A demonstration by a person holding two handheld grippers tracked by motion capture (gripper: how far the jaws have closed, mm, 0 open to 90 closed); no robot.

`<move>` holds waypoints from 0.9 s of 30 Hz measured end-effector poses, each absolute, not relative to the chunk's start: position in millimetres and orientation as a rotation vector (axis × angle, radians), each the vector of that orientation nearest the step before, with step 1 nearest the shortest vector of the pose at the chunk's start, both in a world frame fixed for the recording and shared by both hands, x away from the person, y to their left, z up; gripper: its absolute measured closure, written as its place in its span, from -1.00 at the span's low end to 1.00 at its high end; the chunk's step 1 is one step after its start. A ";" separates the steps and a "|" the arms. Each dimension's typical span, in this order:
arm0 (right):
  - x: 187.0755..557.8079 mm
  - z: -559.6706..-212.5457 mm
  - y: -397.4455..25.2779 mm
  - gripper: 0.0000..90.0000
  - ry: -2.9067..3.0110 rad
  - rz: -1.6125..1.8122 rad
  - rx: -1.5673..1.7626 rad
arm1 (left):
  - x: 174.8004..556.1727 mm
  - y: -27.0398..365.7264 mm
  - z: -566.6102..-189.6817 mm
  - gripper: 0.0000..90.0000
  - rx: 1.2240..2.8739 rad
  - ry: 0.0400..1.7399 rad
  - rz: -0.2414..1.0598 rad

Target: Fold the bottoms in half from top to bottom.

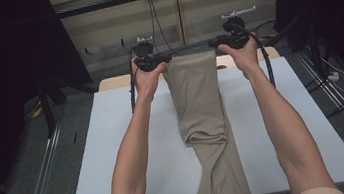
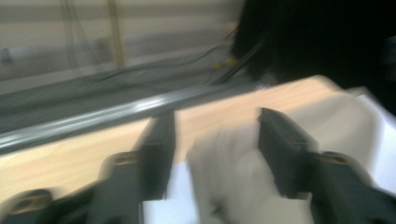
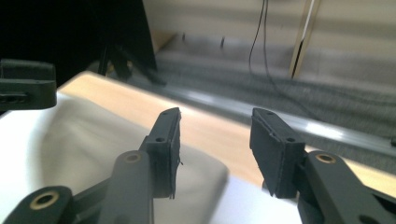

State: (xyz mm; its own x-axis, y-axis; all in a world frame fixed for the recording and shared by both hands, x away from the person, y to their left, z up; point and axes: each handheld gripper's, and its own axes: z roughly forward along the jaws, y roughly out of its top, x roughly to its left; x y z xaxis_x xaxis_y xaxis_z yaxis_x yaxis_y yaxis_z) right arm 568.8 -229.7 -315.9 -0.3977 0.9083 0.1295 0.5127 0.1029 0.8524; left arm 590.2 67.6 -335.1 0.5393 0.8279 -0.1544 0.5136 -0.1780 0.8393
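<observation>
- Looking down from the high view, the beige trousers (image 1: 203, 123) run lengthwise along the middle of the white table (image 1: 127, 153), waist end at twelve o'clock, legs trailing off the edge at six.
- A rumpled fold sits about halfway down the cloth.
- Left gripper (image 1: 151, 61) hovers at the trousers' far corner, around eleven o'clock; in its own view the jaws stand spread, with beige cloth (image 2: 233, 177) lying between and under them, blurred.
- Right gripper (image 1: 233, 38) sits at the other far corner, about one o'clock; jaws apart there too, nothing pinched, the fabric (image 3: 116, 149) lying just below its left jaw.
- Both forearms stretch out straight either side of the trousers.
- A bare wooden strip (image 3: 210, 130) edges the table's far side.
</observation>
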 end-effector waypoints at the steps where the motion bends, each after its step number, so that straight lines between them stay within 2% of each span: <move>1: 568.0 -318.5 -228.7 0.01 1.965 1.214 1.384 | 589.6 70.1 -340.2 0.10 1.848 1.106 0.384; 7: 537.0 -339.7 -224.8 0.02 2.060 1.284 1.317 | 564.1 89.8 -355.6 -0.45 1.882 1.084 0.395; 10: 507.9 -350.6 -222.0 0.05 2.110 1.317 1.268 | 538.9 98.5 -361.0 -0.49 1.898 1.039 0.403; 12: 480.7 -360.8 -218.0 0.17 2.192 1.320 1.213 | 520.1 104.3 -366.4 -0.54 1.892 1.019 0.402; 14: 458.3 -370.1 -213.7 0.20 2.245 1.346 1.178 | 502.2 107.9 -371.0 -0.58 1.907 1.002 0.408; 18: 400.5 -392.8 -193.3 0.35 2.437 1.331 1.065 | 454.5 113.4 -385.1 -0.76 1.941 0.935 0.363; 22: 351.7 -409.0 -170.7 0.48 2.554 1.378 0.983 | 412.4 121.8 -400.4 -0.79 1.969 0.903 0.289; 27: 303.1 -419.2 -139.3 0.53 2.723 1.313 0.829 | 373.8 136.1 -399.7 -0.81 2.002 0.816 0.313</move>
